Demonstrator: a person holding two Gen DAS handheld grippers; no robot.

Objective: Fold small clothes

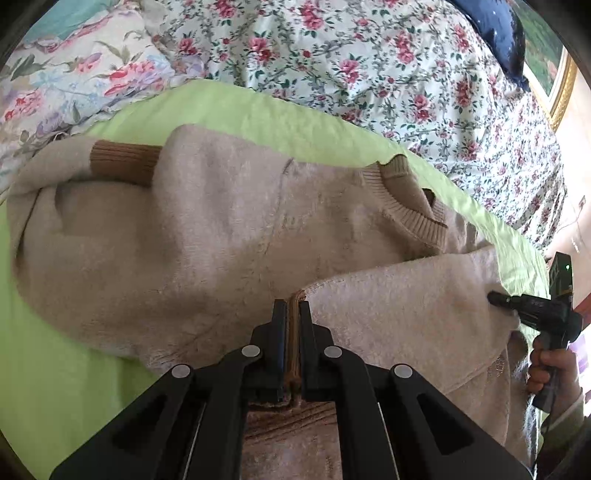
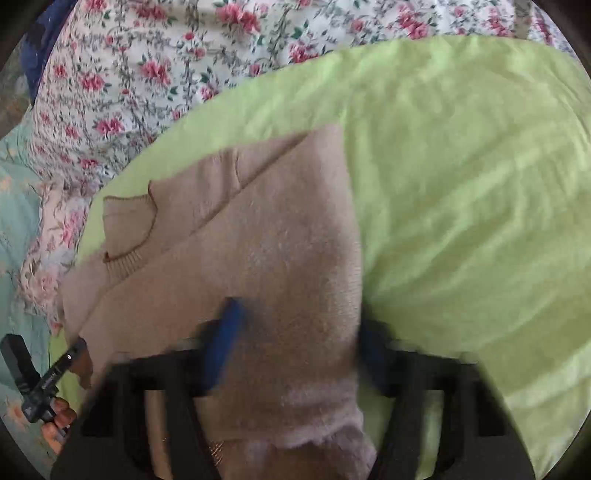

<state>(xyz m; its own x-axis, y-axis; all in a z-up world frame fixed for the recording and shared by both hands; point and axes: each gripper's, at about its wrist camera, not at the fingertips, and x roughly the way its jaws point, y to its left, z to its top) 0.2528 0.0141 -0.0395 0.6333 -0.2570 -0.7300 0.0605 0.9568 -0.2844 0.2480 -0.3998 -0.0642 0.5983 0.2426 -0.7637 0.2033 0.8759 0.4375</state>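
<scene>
A small beige fleece sweater (image 1: 207,229) with brown ribbed cuffs and a ribbed neckline lies on a lime-green sheet (image 1: 280,118). My left gripper (image 1: 293,310) is shut on the sweater's brown ribbed edge near the bottom of its view. In the right wrist view the sweater (image 2: 266,243) runs up between my right gripper's (image 2: 299,325) spread, blurred blue-padded fingers (image 2: 221,347), which stand open over the fabric. The right gripper also shows in the left wrist view (image 1: 495,297) at the sweater's right fold. The left gripper also shows in the right wrist view (image 2: 75,349) at the lower left.
A floral bedspread (image 1: 369,66) covers the bed behind the green sheet (image 2: 461,166). A second floral quilt (image 1: 66,81) is bunched at the far left. A dark blue pillow (image 1: 495,33) and a gilt picture frame (image 1: 561,96) are at the far right.
</scene>
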